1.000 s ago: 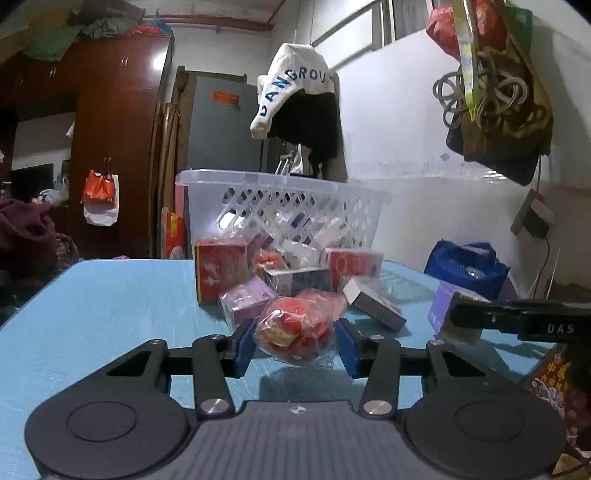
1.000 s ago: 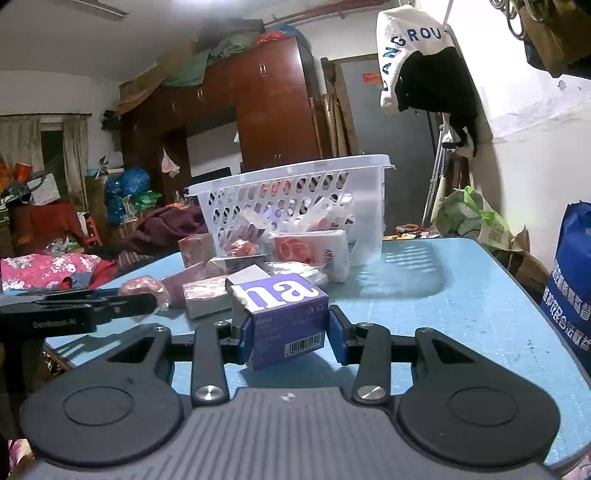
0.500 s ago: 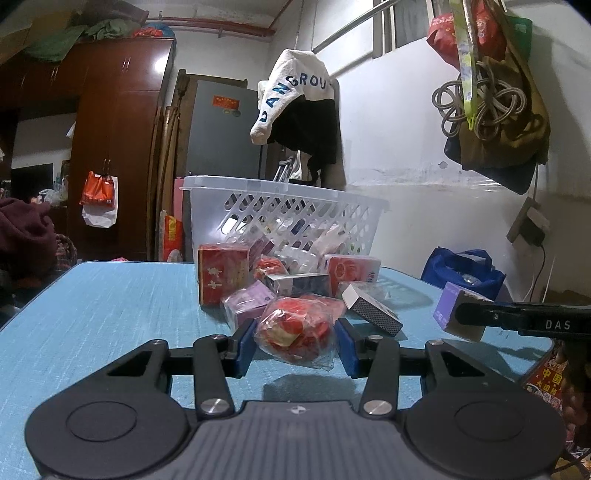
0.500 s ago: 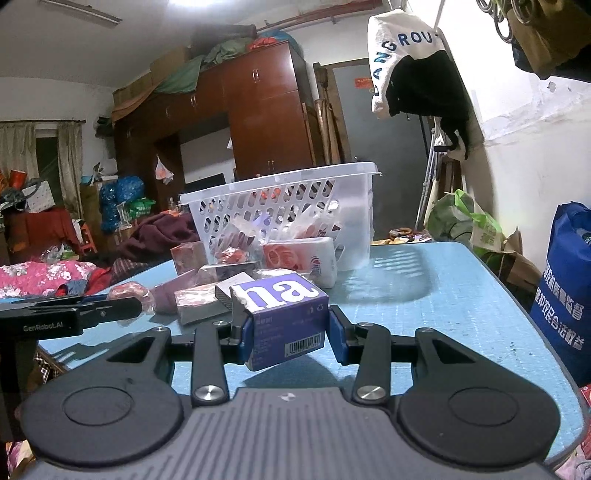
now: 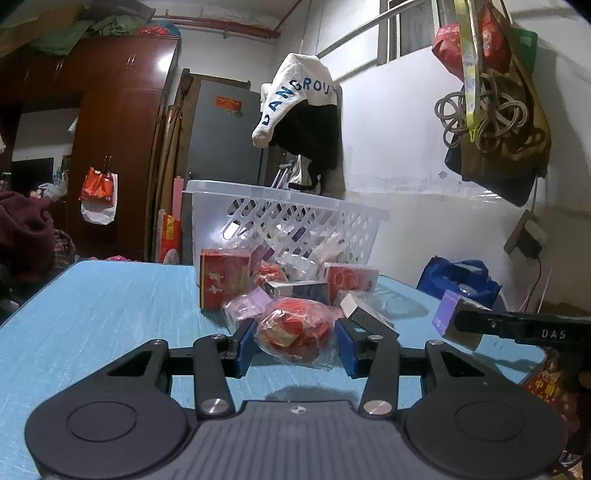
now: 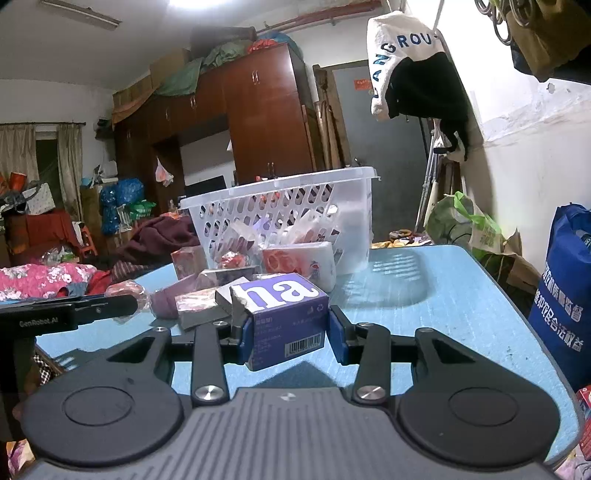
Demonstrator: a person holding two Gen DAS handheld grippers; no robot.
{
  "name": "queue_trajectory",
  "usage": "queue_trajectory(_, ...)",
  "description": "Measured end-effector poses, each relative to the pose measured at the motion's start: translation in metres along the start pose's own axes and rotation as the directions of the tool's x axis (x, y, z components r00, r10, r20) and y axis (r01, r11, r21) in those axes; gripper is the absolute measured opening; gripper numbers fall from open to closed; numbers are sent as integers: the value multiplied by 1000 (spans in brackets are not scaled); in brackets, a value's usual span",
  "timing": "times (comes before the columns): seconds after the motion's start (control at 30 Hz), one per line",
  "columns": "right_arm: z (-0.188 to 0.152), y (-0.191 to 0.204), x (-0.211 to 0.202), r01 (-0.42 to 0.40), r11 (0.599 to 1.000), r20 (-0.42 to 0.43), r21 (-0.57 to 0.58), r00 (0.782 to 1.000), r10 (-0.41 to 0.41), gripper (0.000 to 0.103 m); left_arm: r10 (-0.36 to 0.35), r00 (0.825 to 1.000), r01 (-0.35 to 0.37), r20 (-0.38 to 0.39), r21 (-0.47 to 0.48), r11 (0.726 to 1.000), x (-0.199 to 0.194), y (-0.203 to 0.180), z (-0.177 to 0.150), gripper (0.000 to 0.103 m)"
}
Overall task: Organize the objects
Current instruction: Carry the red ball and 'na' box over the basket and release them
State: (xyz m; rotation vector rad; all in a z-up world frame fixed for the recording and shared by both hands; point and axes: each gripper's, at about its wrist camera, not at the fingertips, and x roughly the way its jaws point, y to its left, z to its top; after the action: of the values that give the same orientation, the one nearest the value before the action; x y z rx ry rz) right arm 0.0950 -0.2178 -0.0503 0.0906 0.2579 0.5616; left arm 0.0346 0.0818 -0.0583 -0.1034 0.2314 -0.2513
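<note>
White walls point(image 5: 424, 221), dark wooden wardrobe point(image 6: 258, 122) — ceiling tube light point(image 6: 79, 13), curtained window point(image 6: 37, 151)

purple box point(image 6: 284, 317), red packet point(image 5: 295, 328), blue table point(image 5: 96, 306)

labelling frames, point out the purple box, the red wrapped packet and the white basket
purple box point(image 6: 286, 323), right wrist view, front face.
red wrapped packet point(image 5: 295, 330), left wrist view, middle of the wrapper.
white basket point(image 6: 295, 206), right wrist view, perforated side wall.

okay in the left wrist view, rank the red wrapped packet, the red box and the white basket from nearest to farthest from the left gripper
1. Red wrapped packet, held in the left gripper.
2. Red box, standing left of the pile.
3. White basket, behind the pile at the table's far end.
</note>
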Motion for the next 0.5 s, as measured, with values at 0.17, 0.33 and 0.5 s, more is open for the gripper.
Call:
queue_trajectory(0.17, 7, 1, -1, -19, 1000, 9, 1, 1000, 19, 44, -7, 1000, 8, 20, -23, 1000, -3, 5, 11, 50)
queue_trajectory(0.33, 48, 13, 7, -46, 997, 38, -57, 998, 48, 44, -40, 997, 42, 66, -32, 999, 4, 10, 53, 50)
queue_trajectory(0.5, 118, 18, 51, -38, 995, 47, -92, 998, 43, 44, -60, 994, 66, 88, -61, 996, 42, 18, 130, 50)
